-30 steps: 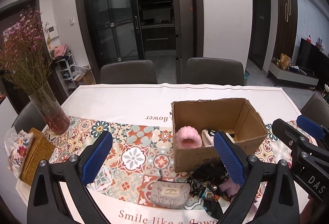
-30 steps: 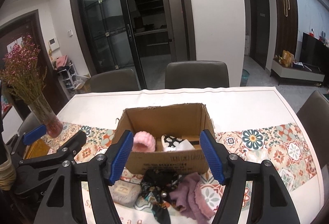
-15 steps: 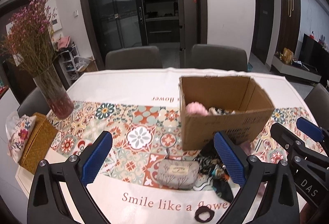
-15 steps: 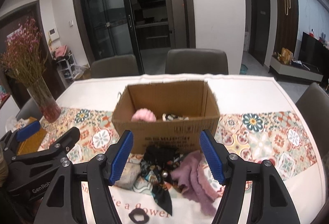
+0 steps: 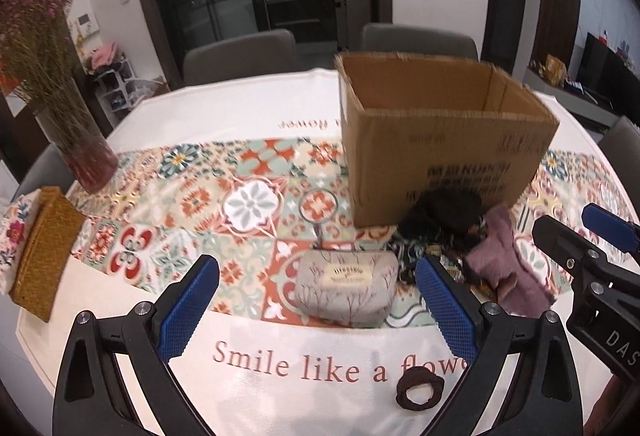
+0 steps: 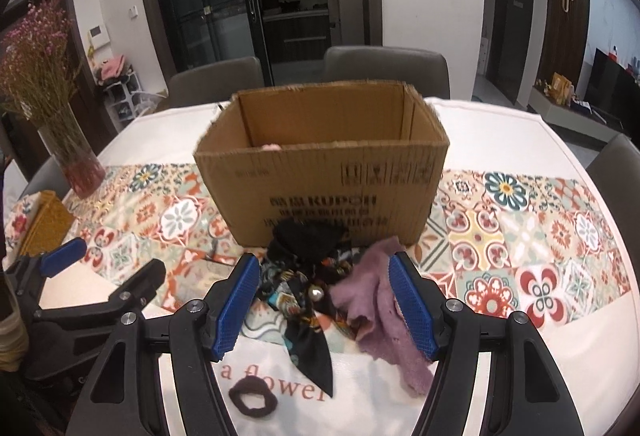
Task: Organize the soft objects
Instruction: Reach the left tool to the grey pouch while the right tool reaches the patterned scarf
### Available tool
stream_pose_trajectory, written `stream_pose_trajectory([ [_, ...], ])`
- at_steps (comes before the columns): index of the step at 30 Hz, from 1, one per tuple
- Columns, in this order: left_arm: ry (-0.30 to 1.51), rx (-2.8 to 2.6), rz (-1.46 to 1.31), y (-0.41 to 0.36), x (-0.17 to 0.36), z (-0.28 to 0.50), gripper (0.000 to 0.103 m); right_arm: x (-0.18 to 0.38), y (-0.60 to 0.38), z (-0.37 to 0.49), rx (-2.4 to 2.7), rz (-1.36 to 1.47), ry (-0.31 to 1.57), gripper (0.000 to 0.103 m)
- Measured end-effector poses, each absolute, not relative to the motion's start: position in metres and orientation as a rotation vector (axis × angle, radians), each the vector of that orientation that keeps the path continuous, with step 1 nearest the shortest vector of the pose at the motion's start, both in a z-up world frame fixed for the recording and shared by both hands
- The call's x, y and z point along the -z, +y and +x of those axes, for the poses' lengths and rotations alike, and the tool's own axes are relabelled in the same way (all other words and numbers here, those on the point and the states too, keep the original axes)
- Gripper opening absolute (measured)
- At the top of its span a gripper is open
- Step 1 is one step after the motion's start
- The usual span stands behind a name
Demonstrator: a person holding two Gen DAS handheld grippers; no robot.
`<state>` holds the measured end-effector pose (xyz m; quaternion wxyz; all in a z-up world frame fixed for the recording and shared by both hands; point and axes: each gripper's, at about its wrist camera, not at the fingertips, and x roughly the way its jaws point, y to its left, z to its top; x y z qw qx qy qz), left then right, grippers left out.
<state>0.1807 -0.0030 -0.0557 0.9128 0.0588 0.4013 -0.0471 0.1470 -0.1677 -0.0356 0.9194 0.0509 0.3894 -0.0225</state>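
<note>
An open cardboard box (image 5: 440,155) (image 6: 324,175) stands on the table, with a pink item just showing over its front wall (image 6: 270,147). In front of it lie a grey printed pouch (image 5: 346,288), a black patterned scarf pile (image 6: 308,276) (image 5: 440,224), a mauve knitted cloth (image 6: 380,308) (image 5: 504,268) and a dark hair tie (image 6: 253,400) (image 5: 419,390). My left gripper (image 5: 316,312) is open and empty, low over the table, just short of the pouch. My right gripper (image 6: 322,306) is open and empty, its fingers either side of the scarf and cloth.
A glass vase of dried pink flowers (image 5: 86,159) (image 6: 78,163) stands at the left. A woven yellow box (image 5: 44,248) and floral cloth (image 5: 12,232) sit at the left table edge. Grey chairs (image 6: 384,71) stand behind the table.
Both grippers have dropped lower and closer to the items in front of the box. The box contents have sunk out of sight behind its front wall. Jaws stay open.
</note>
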Motion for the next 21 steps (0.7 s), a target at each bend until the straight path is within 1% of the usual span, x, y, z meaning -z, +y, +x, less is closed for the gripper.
stream_pose_trajectory([
  [3,0.853,0.116,0.132,-0.009,0.071,0.183,0.1,0.051,-0.17,0.15,0.056,0.107,0.832,0.068],
  [6,0.887,0.139,0.141,-0.014,0.088,0.188,0.095,0.065,-0.173,0.153,0.066,0.111,0.863,0.068],
  [7,0.9,0.144,0.144,-0.015,0.094,0.19,0.092,0.069,-0.174,0.154,0.067,0.113,0.872,0.068],
  [8,0.912,0.15,0.145,-0.016,0.099,0.191,0.085,0.072,-0.175,0.156,0.068,0.114,0.879,0.068],
  [9,0.925,0.154,0.146,-0.017,0.104,0.193,0.082,0.076,-0.175,0.157,0.07,0.115,0.886,0.068],
  [13,0.974,0.171,0.16,-0.025,0.122,0.197,0.081,0.084,-0.179,0.16,0.073,0.122,0.904,0.068],
  [21,0.994,0.191,0.191,-0.038,0.14,0.2,0.081,0.101,-0.189,0.165,0.081,0.148,0.938,0.068],
])
